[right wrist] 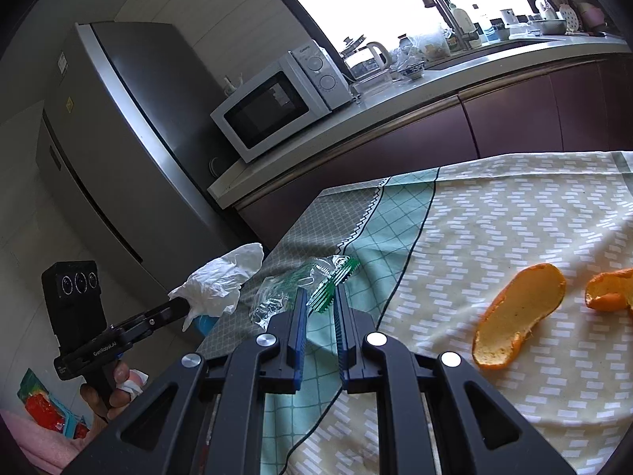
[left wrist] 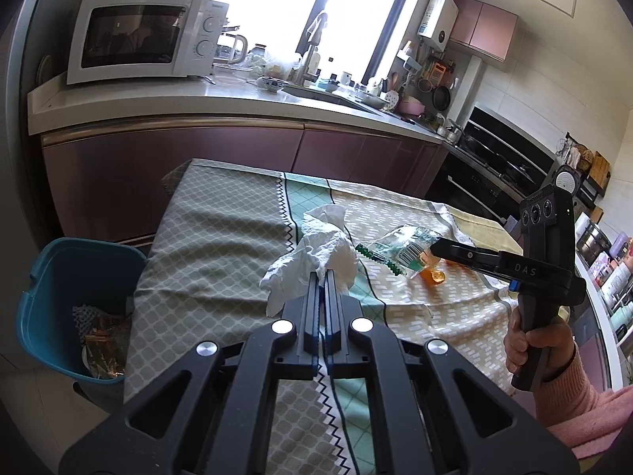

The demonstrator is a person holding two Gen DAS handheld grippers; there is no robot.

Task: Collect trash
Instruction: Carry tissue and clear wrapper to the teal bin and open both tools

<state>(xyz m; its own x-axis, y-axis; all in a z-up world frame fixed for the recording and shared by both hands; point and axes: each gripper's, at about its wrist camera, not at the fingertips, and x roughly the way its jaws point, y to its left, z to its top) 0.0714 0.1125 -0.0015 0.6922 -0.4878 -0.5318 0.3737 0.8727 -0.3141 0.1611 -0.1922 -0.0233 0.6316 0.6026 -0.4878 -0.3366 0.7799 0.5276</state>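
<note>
My left gripper (left wrist: 323, 274) is shut on a crumpled white tissue (left wrist: 316, 253), held above the patterned tablecloth (left wrist: 205, 237); the right wrist view shows the same tissue (right wrist: 221, 281) at the left gripper's tip (right wrist: 184, 304). My right gripper (right wrist: 321, 297) is shut on a clear plastic wrapper with green print (right wrist: 300, 285), lifted off the cloth. From the left wrist view that wrapper (left wrist: 399, 247) hangs from the right gripper (left wrist: 435, 247). Two pieces of orange peel (right wrist: 518, 316) (right wrist: 611, 289) lie on the cloth to the right. A teal bin (left wrist: 75, 301) stands on the floor left of the table.
The bin holds some wrappers (left wrist: 103, 340). Behind the table runs a counter (left wrist: 198, 99) with a microwave (left wrist: 138, 39), a kettle and a sink. A grey fridge (right wrist: 118, 138) stands at the left. A hand in a pink sleeve (left wrist: 554, 372) grips the right tool.
</note>
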